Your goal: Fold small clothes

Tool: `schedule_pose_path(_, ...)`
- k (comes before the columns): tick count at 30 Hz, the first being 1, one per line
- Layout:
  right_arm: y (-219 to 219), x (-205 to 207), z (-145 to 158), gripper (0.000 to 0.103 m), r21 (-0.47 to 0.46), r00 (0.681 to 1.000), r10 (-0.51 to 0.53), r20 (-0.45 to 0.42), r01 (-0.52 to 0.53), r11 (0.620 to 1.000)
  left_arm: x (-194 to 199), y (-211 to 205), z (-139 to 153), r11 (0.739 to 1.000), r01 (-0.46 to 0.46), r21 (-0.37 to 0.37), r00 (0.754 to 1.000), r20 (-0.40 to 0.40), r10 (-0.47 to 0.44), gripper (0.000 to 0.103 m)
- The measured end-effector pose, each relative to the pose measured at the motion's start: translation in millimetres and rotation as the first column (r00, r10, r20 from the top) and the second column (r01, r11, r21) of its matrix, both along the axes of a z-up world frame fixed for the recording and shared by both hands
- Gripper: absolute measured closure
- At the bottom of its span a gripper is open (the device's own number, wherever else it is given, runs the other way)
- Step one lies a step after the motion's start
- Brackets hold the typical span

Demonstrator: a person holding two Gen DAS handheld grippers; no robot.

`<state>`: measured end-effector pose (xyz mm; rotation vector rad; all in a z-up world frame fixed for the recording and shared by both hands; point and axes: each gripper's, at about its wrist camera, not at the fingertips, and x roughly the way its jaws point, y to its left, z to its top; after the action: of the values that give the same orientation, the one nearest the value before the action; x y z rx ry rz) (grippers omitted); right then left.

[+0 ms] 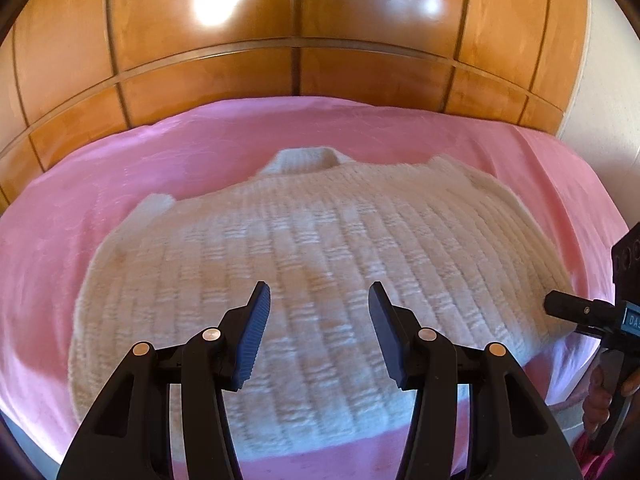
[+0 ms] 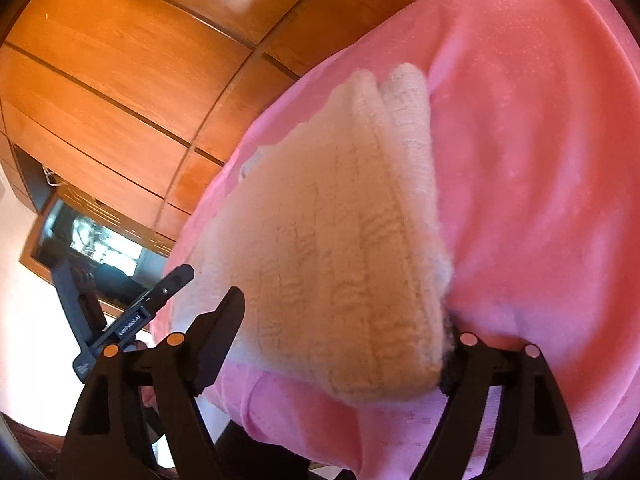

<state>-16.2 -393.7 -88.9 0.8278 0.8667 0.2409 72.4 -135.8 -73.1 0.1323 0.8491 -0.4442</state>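
A cream ribbed knit sweater (image 1: 304, 248) lies flat on a pink bedspread (image 1: 120, 184), collar at the far side, hem nearest me. My left gripper (image 1: 318, 300) is open and empty just above the sweater's near middle. The right gripper (image 1: 560, 304) shows at the right edge of the left wrist view, at the sweater's right hem corner. In the right wrist view the sweater (image 2: 320, 240) fills the gap of my right gripper (image 2: 344, 320). The jaws stand wide apart around the hem corner. The right fingertip is hidden behind the knit.
Glossy wooden wardrobe panels (image 1: 320, 40) stand behind the bed. The pink bedspread (image 2: 540, 160) hangs over the near edge. A dark framed screen (image 2: 96, 240) is on the white wall at the left. The left gripper (image 2: 132, 320) shows at the left of the right wrist view.
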Motion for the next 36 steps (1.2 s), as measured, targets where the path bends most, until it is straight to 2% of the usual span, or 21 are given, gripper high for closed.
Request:
schedule_pose_path(1, 2, 0, 0, 0.025, -0.002, 1.000, -0.003, -0.002, 0.003, 1.000, 0, -4, -1, 1.000, 0.007, 0.002, 1.000, -0.002, -0.007, 0.053)
schedule_pose_path(3, 0, -2, 0, 0.037, -0.017, 0.999, -0.028, -0.020, 0.027, 0.999, 1, -9, -2, 1.000, 0.020, 0.004, 1.000, -0.008, -0.020, 0.053)
schedule_pose_path(5, -3, -8, -3, 0.066, -0.021, 0.998, -0.059, -0.039, 0.058, 0.998, 1, -16, -5, 0.999, 0.033, 0.002, 0.999, -0.018, -0.032, 0.053)
schedule_pose_path(7, -11, -13, -9, 0.074, 0.015, 0.995, -0.082, -0.048, 0.083, 0.996, 2, -21, -8, 0.999, 0.042, 0.003, 0.999, -0.025, -0.042, 0.053)
schedule_pose_path(11, -10, -16, -9, 0.075, 0.004, 0.994, -0.095, -0.049, 0.095, 0.995, 2, -30, -14, 0.998, 0.052, 0.020, 0.998, -0.031, -0.051, 0.053)
schedule_pose_path(14, -12, -17, -11, 0.073, 0.037, 0.992, -0.109, -0.055, 0.111, 0.993, 3, -31, -18, 0.998, 0.051, 0.024, 0.998, -0.033, -0.050, 0.047)
schedule_pose_path(20, -18, -22, -12, 0.067, 0.081, 0.989, -0.133, -0.060, 0.138, 0.987, 3, -29, -17, 0.998, 0.054, 0.021, 0.998, -0.033, -0.054, 0.047)
schedule_pose_path(24, -15, -22, -10, 0.068, 0.061, 0.987, -0.145, -0.067, 0.149, 0.987, 0, -26, -16, 0.998, 0.054, 0.013, 0.998, -0.031, -0.054, 0.047)
schedule_pose_path(27, -9, -21, -4, 0.075, 0.002, 0.986, -0.153, -0.071, 0.154, 0.988, -2, -21, -13, 0.998, 0.056, 0.001, 0.998, -0.032, -0.056, 0.047)
schedule_pose_path(30, -2, -17, 8, 0.078, -0.059, 0.988, -0.142, -0.066, 0.138, 0.989, -2, -9, -10, 0.997, 0.057, -0.052, 0.997, -0.057, -0.060, 0.047)
schedule_pose_path(32, 1, -15, 18, 0.080, -0.084, 0.988, -0.144, -0.056, 0.139, 0.987, 1, 4, -8, 0.991, 0.056, -0.119, 0.992, -0.102, -0.068, 0.049)
schedule_pose_path(36, 6, -11, 37, 0.081, -0.096, 0.991, -0.132, -0.024, 0.129, 0.987, 11, 32, -7, 0.961, 0.064, -0.269, 0.974, -0.192, -0.119, 0.074)
